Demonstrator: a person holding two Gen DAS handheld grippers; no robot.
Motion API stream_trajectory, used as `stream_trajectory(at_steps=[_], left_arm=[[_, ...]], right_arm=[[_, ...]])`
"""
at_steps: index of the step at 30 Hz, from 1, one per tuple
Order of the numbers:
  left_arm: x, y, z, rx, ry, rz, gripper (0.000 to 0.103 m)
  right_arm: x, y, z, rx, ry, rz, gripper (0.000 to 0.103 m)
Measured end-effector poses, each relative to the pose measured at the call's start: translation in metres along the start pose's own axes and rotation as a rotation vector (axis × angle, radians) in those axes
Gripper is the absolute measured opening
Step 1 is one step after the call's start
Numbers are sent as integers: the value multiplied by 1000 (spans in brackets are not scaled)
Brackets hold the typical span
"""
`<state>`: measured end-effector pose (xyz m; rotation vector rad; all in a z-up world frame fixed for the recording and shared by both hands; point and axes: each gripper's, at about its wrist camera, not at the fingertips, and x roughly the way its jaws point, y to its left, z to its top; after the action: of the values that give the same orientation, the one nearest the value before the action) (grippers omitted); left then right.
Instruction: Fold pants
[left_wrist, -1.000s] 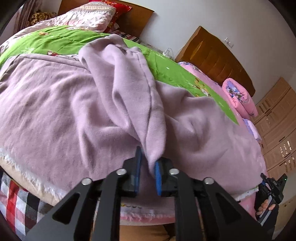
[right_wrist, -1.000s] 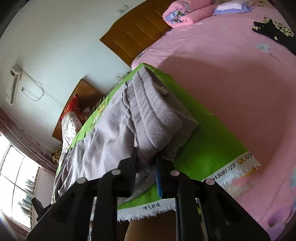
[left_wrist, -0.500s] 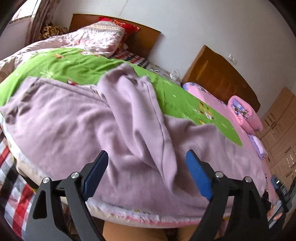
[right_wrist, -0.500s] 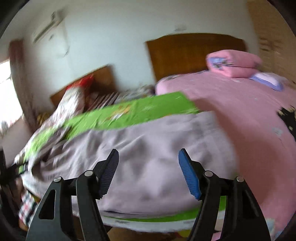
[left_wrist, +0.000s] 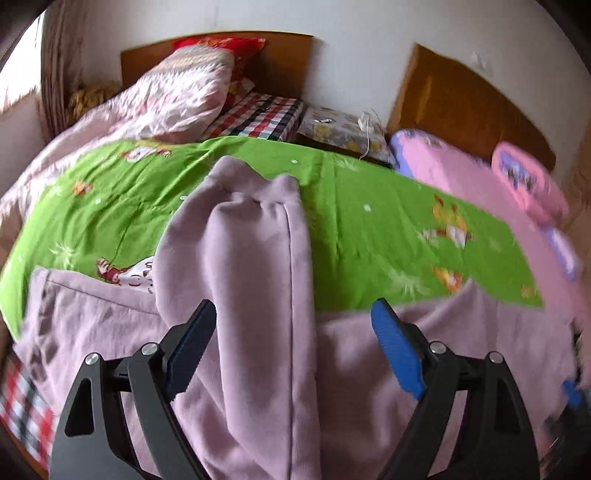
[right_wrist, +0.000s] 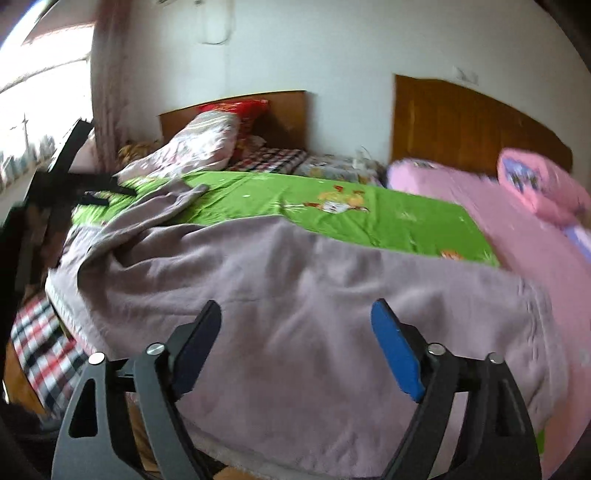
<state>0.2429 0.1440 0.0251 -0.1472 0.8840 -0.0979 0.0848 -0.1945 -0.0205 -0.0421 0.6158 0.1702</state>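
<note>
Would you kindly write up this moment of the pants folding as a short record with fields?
garment: mauve pants, spread on the bed, one leg thrown over the rest
surface: green sheet over the bed, a pink bed alongside
left gripper: open, jaws have just been opening, clear of the cloth
right gripper: open, jaws have just been opening, nothing pinched
fold state: unfinished, both ends released
background: wooden headboard, patterned quilt
</note>
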Motion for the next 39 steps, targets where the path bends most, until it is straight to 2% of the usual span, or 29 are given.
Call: stream_trajectory(at_steps=[1,3,5,7,9,11,13,14,15,16,19,21,23,25,26,27,28,29,30,31,32,33,34,35,36,38,39], left_arm=[[4,1,4,3,16,-2,87],[16,-12,13,80,55,32,89],[35,-26,21,167,86,100,89],[57,-34,28,202,121,174,89],[82,-40,32,243,175,210,87],[111,-41,29,284,260,252,71],[129,-37,24,300,323,269,42],[126,-32,24,281,290,232,25],[125,-26,24,262,281,226,6],[115,-17,26,232,226,207,6],[58,24,29,75,38,85,5],[5,74,14,-88,-90,-39,5],[-36,125,-12,-244,-180,-117,5],[-55,179,-52,-403,-204,-207,8],[-52,202,-71,-457,-183,-226,10],[-43,223,-92,-497,-149,-215,17],[-30,243,-111,-543,-104,-179,28],[-12,264,-137,-606,-55,-170,28],[-9,275,-151,-626,-118,-251,28],[-10,280,-158,-627,-140,-296,30],[-13,280,-158,-613,-152,-301,37],[-19,277,-154,-594,-165,-271,56],[-27,271,-150,-566,-194,-215,65],[-38,256,-142,-489,-231,-124,65],[-46,236,-132,-368,-246,-30,66],[-56,179,-117,-73,-279,149,73],[-57,156,-113,46,-284,195,82]], right_arm=[[4,2,1,-1,9,3,84],[17,3,1,17,40,14,84],[26,10,2,36,59,27,84],[33,18,2,35,67,52,84],[36,24,1,18,72,55,84],[36,27,2,8,76,58,84],[35,25,2,9,77,59,84],[33,22,2,17,74,53,84],[31,18,2,27,69,47,84],[28,14,1,37,64,42,84],[22,2,-1,70,50,27,84],[16,-7,-2,100,33,22,84],[15,-15,-4,134,27,27,84],[16,-21,-5,166,24,40,84],[19,-23,-6,181,27,50,84],[22,-23,-7,190,34,56,84],[26,-23,-7,196,42,62,84],[31,-21,-8,201,55,66,84],[34,-19,-9,202,69,69,84],[37,-15,-9,195,81,74,84],[38,-11,-9,184,83,74,84],[38,-8,-8,175,83,73,84],[38,-5,-7,168,82,73,85],[38,-3,-6,166,80,74,85],[38,-2,-5,165,81,73,85],[39,1,-3,158,85,70,85],[39,3,-2,156,84,70,85]])
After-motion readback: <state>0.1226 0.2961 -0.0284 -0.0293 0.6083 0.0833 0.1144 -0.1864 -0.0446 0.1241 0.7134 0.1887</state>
